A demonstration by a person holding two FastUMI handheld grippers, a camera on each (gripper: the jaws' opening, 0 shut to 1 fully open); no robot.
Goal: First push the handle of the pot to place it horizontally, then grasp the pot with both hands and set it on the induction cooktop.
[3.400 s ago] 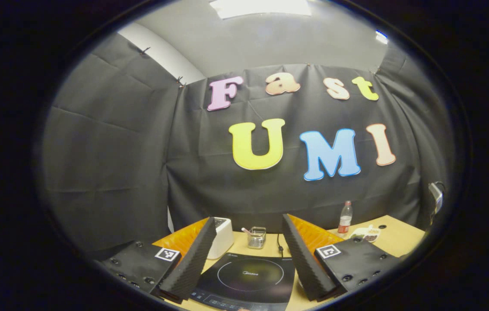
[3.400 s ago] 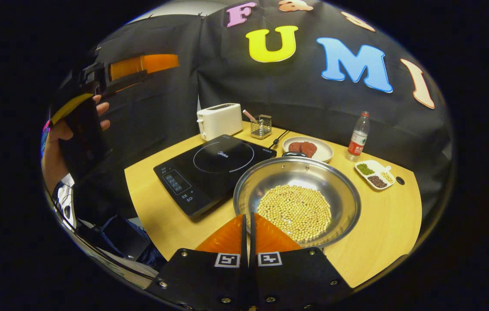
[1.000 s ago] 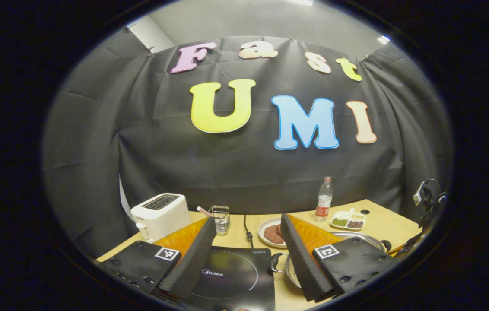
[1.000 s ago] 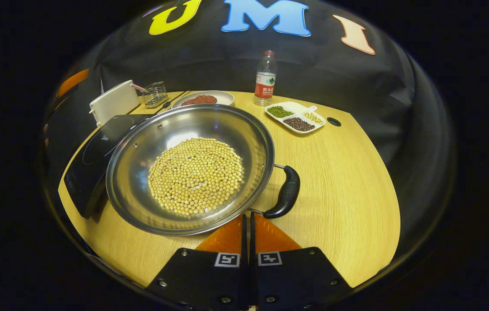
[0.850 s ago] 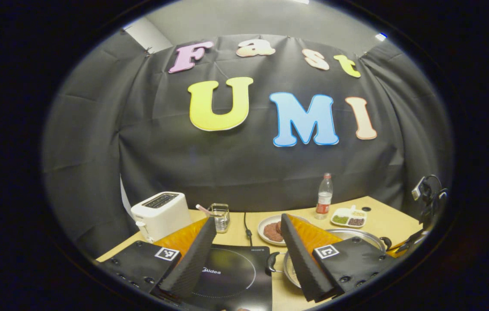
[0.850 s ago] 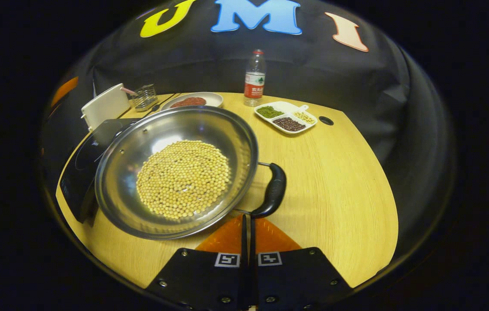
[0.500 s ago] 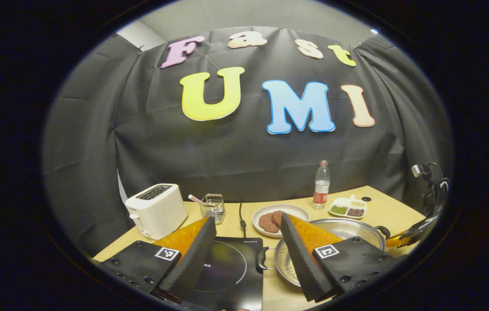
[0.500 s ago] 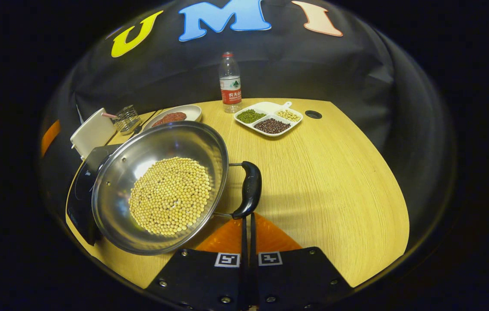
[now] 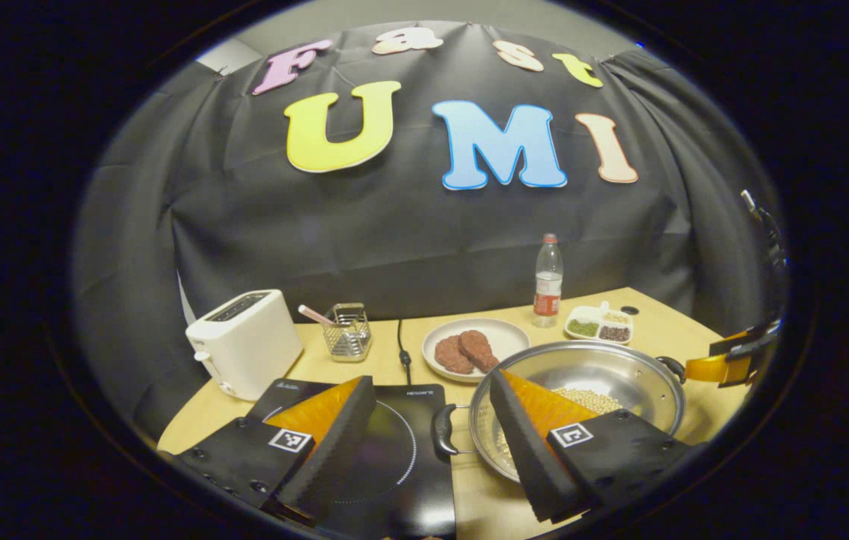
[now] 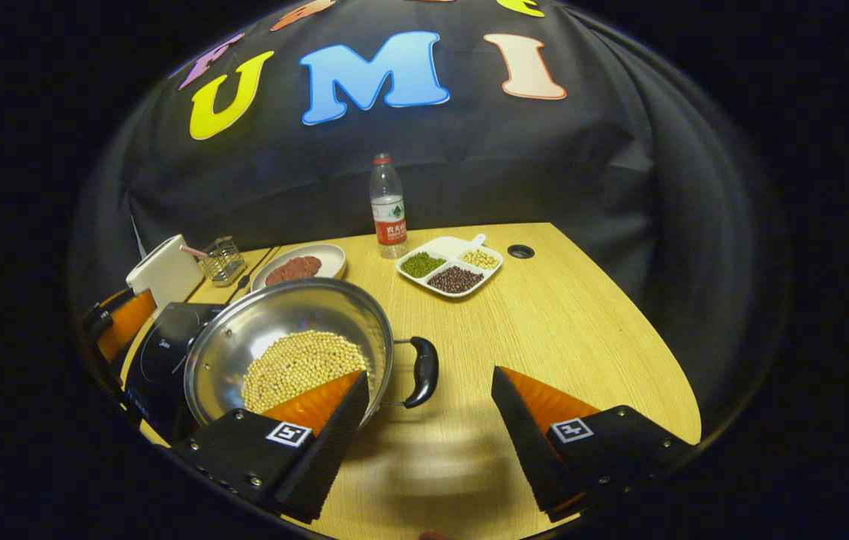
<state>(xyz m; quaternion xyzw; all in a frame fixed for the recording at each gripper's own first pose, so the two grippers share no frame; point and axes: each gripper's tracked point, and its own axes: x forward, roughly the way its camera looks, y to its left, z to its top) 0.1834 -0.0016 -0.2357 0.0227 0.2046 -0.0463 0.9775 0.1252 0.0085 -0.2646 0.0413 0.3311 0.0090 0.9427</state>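
Observation:
The steel pot [image 10: 282,315] holds soybeans [image 10: 297,364] and stands on the wooden table right of the black induction cooktop [image 10: 166,337]. Its two black handles point left and right. My right gripper [image 10: 430,373] is open, with the right handle [image 10: 423,371] in line with the gap and touching neither finger. My left gripper [image 9: 431,376] is open above the cooktop [image 9: 387,450]; the pot's left handle [image 9: 441,429] lies between its fingers, untouched. The pot [image 9: 604,367] partly hides behind the right finger. Each view shows the other gripper: the right one [image 9: 732,364], the left one [image 10: 121,319].
Behind the cooktop stand a white toaster [image 9: 244,341] and a wire holder [image 9: 346,334]. A plate of meat patties [image 9: 473,349], a water bottle [image 10: 388,206] and a divided dish of beans [image 10: 451,270] line the back. Bare table [image 10: 567,337] lies right of the pot.
My right gripper has gone from shut to open and drawn back from the right handle. The pot turned, so its handles lie sideways. My left gripper dipped toward the left handle.

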